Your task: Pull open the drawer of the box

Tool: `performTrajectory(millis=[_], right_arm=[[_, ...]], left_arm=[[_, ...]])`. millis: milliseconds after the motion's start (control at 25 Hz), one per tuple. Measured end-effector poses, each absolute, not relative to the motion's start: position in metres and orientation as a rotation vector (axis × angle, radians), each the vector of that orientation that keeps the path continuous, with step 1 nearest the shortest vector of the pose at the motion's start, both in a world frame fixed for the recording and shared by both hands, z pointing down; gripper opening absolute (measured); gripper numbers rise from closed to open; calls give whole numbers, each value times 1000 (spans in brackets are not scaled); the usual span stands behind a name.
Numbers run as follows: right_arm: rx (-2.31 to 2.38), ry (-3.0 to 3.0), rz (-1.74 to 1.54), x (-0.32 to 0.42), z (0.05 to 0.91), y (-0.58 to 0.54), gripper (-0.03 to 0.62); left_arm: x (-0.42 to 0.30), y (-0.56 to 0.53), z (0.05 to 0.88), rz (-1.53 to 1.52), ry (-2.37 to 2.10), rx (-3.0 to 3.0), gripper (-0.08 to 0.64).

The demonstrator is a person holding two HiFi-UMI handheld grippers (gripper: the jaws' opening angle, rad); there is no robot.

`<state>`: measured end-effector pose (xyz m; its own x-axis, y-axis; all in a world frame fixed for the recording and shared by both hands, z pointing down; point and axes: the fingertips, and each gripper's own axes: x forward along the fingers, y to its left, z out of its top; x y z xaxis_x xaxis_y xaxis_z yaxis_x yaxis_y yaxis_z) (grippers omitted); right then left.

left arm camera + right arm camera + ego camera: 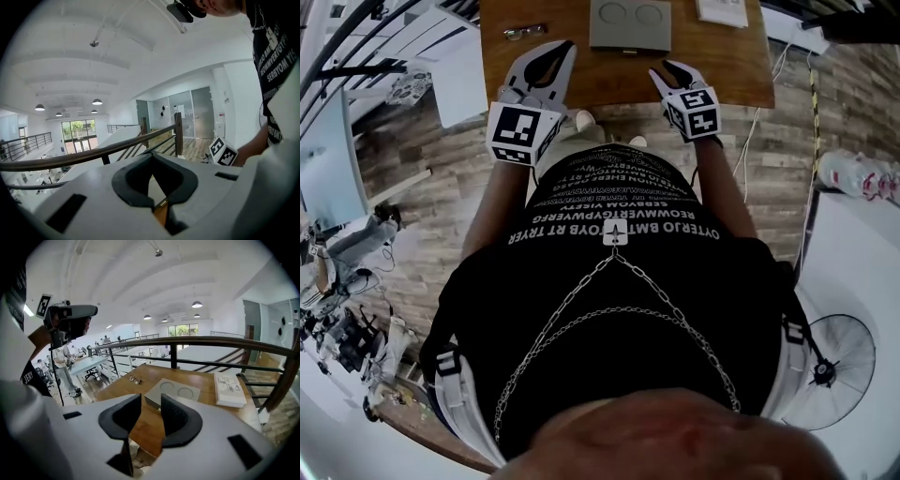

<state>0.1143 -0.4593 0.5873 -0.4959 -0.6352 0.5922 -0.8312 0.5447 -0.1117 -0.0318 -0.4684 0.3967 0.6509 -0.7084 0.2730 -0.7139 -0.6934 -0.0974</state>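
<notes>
Closest to the head camera is the black printed shirt [619, 281]. Past it, both claws hang above the near edge of the desk [581, 80], touching nothing. The left claw [548, 56] has its pads drawn together at the tips, with nothing caught between them. The right claw [151, 399] stands parted and empty, and through its gap I can see the box beyond.

That box [630, 24] lies flat on the desk toward the far side, well apart from both claws. A pair of glasses [525, 32] lies to its left and a booklet [722, 11] to its right. It is a thin grey slab with two round recesses in its top.

I judge it rigid but light, so on that smooth wood it would probably slide toward me rather than release its drawer. I would rest the left claw on the lid to pin it. With the right, I would take the middle of the near face, where a small nub may be the pull, though it is too small to be sure. Pinch gently there and draw straight back.
</notes>
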Motion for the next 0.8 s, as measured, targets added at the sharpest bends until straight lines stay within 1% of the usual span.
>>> performTrajectory(millis=[520, 800], right_arm=[[1130, -2234, 636, 97, 625, -465, 141], [1092, -2196, 688, 83, 651, -473, 145]], left_arm=[[-42, -488, 397, 432, -1183, 2858, 5], [-63, -492, 405, 413, -1215, 2819, 5]])
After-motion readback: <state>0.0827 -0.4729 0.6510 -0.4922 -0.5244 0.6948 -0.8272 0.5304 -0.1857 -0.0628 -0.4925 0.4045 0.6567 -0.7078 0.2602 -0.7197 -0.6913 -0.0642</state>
